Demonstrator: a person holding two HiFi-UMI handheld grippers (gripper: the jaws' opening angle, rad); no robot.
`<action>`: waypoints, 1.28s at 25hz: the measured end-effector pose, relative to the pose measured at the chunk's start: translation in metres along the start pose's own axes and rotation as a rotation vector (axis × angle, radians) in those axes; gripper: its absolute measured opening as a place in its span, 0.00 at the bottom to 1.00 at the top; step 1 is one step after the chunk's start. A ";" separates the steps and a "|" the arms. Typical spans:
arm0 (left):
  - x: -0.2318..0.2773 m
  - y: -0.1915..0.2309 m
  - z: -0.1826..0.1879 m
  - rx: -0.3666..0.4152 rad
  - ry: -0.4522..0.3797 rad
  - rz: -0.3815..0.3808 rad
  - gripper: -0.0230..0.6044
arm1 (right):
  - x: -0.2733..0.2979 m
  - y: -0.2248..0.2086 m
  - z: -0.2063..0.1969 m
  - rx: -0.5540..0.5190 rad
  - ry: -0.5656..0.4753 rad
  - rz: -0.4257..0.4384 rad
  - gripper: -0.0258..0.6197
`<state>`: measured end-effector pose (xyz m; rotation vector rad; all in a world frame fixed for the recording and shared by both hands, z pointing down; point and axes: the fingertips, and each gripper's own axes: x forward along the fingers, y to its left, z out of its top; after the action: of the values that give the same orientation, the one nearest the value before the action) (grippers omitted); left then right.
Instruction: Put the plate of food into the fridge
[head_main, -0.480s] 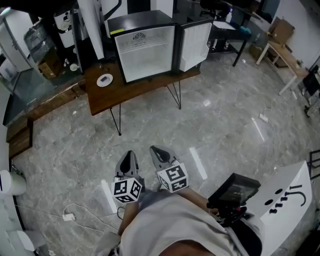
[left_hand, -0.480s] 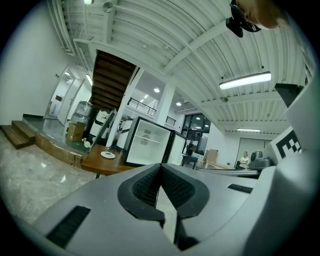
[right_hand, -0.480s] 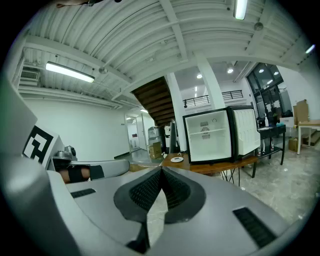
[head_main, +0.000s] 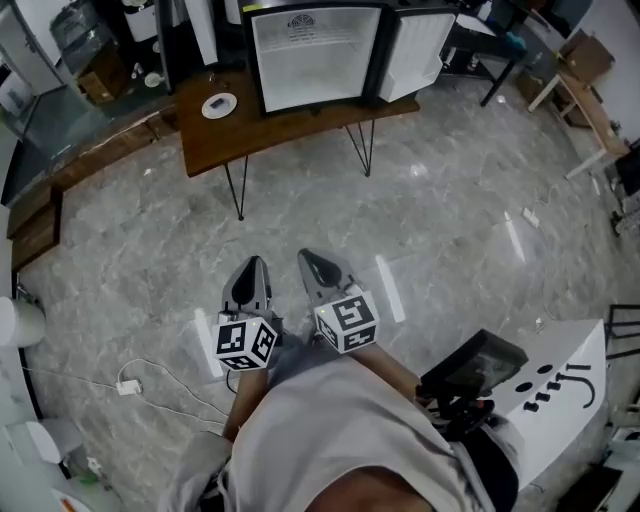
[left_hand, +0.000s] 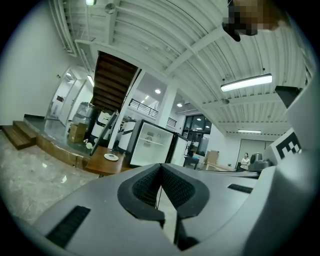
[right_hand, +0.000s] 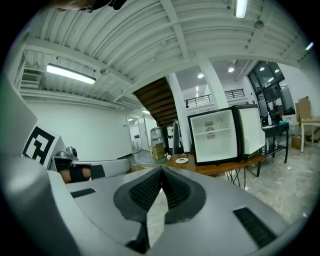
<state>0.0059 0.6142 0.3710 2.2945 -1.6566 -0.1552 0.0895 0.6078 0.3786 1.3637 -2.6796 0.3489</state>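
The small black fridge (head_main: 315, 55) stands with its door (head_main: 415, 45) swung wide and its white inside showing, on a long wooden table (head_main: 290, 125). Just left of it on the tabletop lies the plate (head_main: 218, 105), white and round with a dark bit at its centre. Well short of the table, the left gripper (head_main: 252, 268) and right gripper (head_main: 314, 264) each have their jaws pressed together on nothing.
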 end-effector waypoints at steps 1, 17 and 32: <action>-0.001 0.006 0.001 -0.001 0.001 0.004 0.07 | 0.005 0.004 -0.001 0.006 0.000 0.006 0.07; -0.031 0.139 0.045 -0.023 -0.026 0.040 0.07 | 0.109 0.104 0.013 -0.047 -0.005 0.075 0.07; -0.042 0.230 0.059 -0.040 -0.038 0.038 0.07 | 0.175 0.157 0.001 -0.054 0.012 0.035 0.07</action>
<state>-0.2321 0.5769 0.3818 2.2423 -1.6986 -0.2225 -0.1407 0.5599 0.3900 1.2972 -2.6856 0.2844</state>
